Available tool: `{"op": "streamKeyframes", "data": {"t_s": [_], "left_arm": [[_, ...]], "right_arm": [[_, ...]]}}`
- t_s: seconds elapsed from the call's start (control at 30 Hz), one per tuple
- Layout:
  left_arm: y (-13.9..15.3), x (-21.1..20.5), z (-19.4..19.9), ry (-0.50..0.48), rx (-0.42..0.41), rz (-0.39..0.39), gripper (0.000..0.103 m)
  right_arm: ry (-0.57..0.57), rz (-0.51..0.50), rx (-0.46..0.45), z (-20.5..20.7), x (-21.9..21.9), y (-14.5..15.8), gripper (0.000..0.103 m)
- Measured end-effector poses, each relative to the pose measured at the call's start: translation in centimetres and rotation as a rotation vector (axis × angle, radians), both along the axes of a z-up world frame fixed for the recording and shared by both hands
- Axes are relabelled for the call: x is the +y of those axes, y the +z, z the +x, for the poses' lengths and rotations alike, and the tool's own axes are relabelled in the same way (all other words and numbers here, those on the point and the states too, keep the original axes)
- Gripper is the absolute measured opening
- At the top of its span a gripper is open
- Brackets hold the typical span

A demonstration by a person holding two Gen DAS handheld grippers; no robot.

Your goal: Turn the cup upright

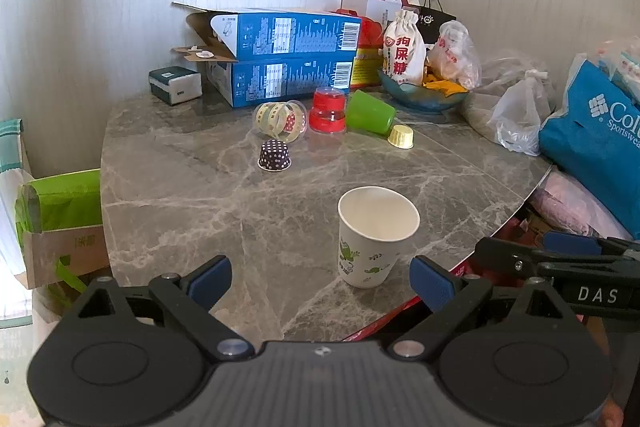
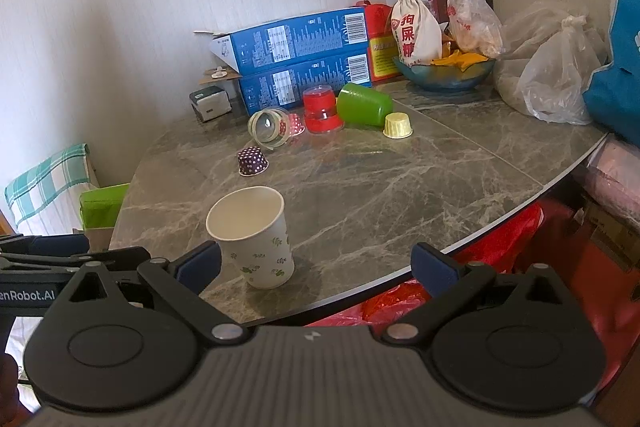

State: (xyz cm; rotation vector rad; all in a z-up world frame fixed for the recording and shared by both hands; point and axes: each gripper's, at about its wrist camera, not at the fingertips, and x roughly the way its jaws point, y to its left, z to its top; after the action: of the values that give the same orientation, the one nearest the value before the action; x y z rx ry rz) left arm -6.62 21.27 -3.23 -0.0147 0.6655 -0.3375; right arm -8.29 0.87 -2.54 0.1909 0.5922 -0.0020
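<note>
A white paper cup [image 1: 370, 239] with green leaf print stands upright, mouth up, on the grey marble table [image 1: 208, 195] near its front edge. It also shows in the right wrist view [image 2: 256, 239]. My left gripper [image 1: 320, 283] is open, its jaws spread wide, and the cup stands just ahead between the fingertips, nearer the right one. My right gripper [image 2: 316, 263] is open and empty at the table's rim, with the cup just past its left fingertip [image 2: 200, 263]. Each gripper shows at the edge of the other's view.
Further back lie a green cup on its side [image 1: 370, 113], a red cup [image 1: 328, 109], a clear tipped cup [image 1: 280, 119], a purple dotted cupcake liner [image 1: 274, 155] and a yellow one [image 1: 401, 137]. Blue boxes [image 1: 288, 59], a bowl with bags [image 1: 424, 91] and plastic bags [image 1: 516, 111] crowd the back and right.
</note>
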Motion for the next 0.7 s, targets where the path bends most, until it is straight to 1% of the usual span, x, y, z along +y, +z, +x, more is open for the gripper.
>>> {"op": "streamKeyframes", "data": {"t_s": [0.7], "left_arm": [[-0.2,0.11,0.2,-0.005,0.004,0.001,0.097]], "right_arm": [[-0.005,0.003,-0.007,0.23,0.25,-0.03,0.102]]}}
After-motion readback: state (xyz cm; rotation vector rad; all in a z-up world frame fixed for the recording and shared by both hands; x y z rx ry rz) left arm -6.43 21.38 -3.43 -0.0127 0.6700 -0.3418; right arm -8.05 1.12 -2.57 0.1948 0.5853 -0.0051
